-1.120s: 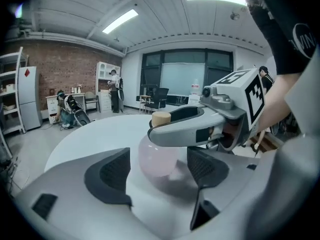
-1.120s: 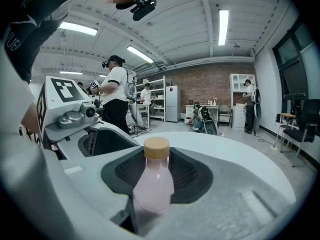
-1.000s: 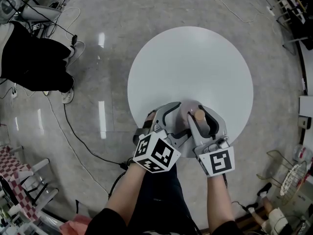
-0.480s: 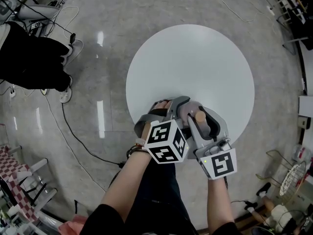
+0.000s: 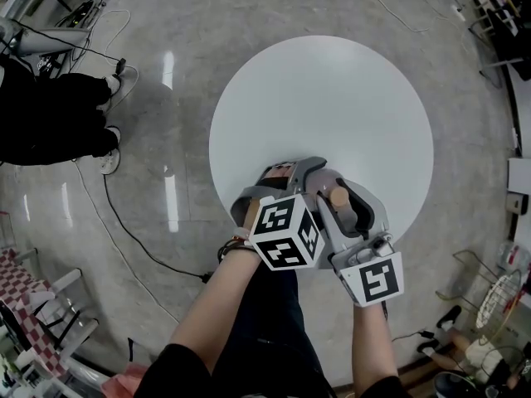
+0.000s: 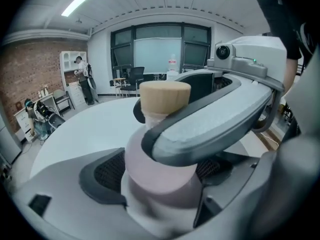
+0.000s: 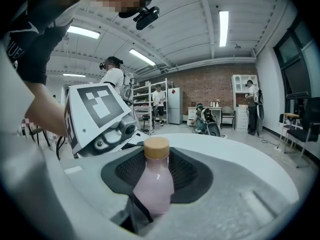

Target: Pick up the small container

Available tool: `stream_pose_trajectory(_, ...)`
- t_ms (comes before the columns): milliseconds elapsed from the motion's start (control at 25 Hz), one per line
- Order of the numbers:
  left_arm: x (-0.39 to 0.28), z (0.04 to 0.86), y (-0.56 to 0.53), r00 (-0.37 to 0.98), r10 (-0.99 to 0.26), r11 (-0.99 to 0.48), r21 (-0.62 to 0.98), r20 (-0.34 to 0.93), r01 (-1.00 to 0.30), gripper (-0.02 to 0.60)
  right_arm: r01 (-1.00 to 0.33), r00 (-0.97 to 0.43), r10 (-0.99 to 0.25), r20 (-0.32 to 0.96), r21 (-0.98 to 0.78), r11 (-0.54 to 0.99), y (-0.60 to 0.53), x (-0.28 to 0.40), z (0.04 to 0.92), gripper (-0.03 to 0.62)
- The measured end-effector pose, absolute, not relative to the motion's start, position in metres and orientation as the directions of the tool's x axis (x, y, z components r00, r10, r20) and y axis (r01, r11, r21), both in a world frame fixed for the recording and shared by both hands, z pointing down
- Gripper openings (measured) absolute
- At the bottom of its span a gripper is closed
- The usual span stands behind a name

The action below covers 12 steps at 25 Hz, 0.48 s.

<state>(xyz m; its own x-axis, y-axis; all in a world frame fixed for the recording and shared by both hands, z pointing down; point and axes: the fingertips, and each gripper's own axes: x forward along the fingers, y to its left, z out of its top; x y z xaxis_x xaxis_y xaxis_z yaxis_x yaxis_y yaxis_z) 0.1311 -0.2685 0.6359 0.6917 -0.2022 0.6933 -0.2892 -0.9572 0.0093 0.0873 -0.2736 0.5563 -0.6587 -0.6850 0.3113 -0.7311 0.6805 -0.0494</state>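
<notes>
Two grippers at small container [image 7: 152, 186]: right gripper [image 5: 340, 191] clamped on it, left gripper [image 5: 292, 175] just opened wide, container loose between; grasp made, steady lift likely next.

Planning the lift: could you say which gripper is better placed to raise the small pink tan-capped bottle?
Right, probably. The right gripper clamps the small pink tan-capped bottle; the left gripper has just been opening its jaws wide around it, not pressing.
</notes>
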Motion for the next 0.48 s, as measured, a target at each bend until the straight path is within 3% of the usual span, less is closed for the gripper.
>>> stream_pose_trajectory(480,0.1315,0.6343,-0.2674,0.705,-0.214,-0.962,-0.022,0.676,-0.272,0.387,-0.713,-0.676,-0.670,0.306,-0.043,0.700,-0.2710,0.0833,0.5531,0.144)
